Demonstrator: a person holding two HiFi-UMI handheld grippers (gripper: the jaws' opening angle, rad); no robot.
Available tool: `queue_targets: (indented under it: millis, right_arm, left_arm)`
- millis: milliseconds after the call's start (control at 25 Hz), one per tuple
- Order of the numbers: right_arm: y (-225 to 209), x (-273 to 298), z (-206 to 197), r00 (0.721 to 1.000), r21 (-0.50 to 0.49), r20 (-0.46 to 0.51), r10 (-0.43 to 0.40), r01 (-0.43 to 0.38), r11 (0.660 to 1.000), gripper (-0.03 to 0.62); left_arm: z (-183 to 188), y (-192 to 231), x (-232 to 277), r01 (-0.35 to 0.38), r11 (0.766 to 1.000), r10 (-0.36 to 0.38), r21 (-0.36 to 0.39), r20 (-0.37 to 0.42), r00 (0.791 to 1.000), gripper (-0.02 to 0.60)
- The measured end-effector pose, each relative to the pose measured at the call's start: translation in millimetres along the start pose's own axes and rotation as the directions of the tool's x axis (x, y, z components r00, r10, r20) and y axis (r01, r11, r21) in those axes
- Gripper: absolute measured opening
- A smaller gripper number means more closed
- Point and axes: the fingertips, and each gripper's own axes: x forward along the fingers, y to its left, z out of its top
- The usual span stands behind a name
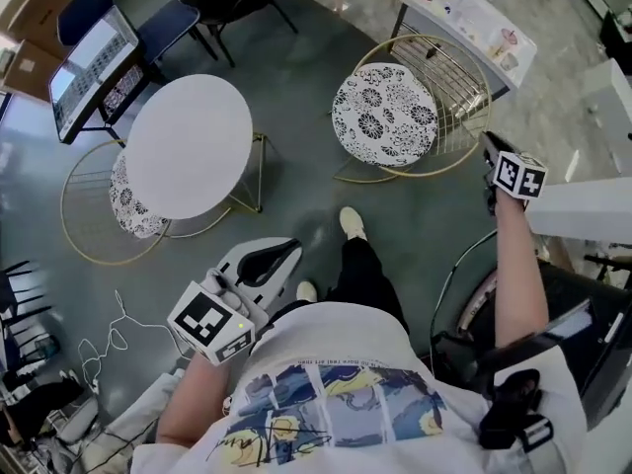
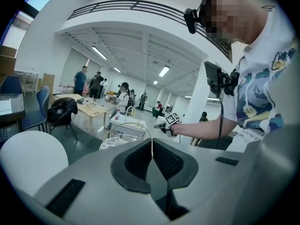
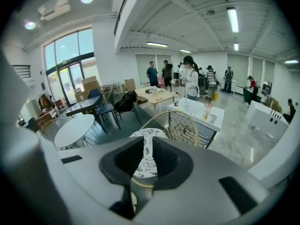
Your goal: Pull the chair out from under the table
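**A:** Head view?
**B:** The wire chair with floral seat stands clear of the round white surface. The second wire chair sits partly beneath it.
**A:** Left gripper view?
**B:** The left claw has its jaws together, empty.
**A:** Right gripper view?
**B:** The right claw has its jaws slightly apart, empty, with the floral seat visible beyond.

The desk covers most of the tucked chair; only a sliver of patterned seat and its wire hoop show. Far-off people are too small to tell apart. Black furniture runs off the edge.
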Motion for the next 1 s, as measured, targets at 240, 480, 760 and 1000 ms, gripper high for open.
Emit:
queue_targets:
  millis: [240,480,760,1000]
  right_arm:
    - [217.6,-122.5,-65.7,0.977,-0.112,0.012,0.215,-0.212,0.971,0.015]
    - [351.6,-227.7,-131.0,0.926,-0.187,-0.02,0.377,-0.374,0.908,0.012]
    - [403.2,-323.1,-167.6,0.842,-0.247,-0.043,0.538,-0.531,0.811,0.012]
    - [379.1,-399.2,-203.6,0.819,-0.239,0.006,0.574,-0.556,0.796,0.012]
  left_arm:
    - [-37.8,-31.2,-89.4,0.039,0.999,-0.039,0.022,-0.005,0.999,0.009]
    - [-75.7,-76.3,-124.5,0.072,0.997,-0.071,0.04,-0.033,0.997,0.009]
    - [-96.2,-147.2,-121.1,0.097,0.993,-0.093,0.063,-0.061,0.994,0.009]
    - [-112.5,-240.9,-110.5,0.105,0.991,-0.101,0.082,-0.056,0.993,0.009]
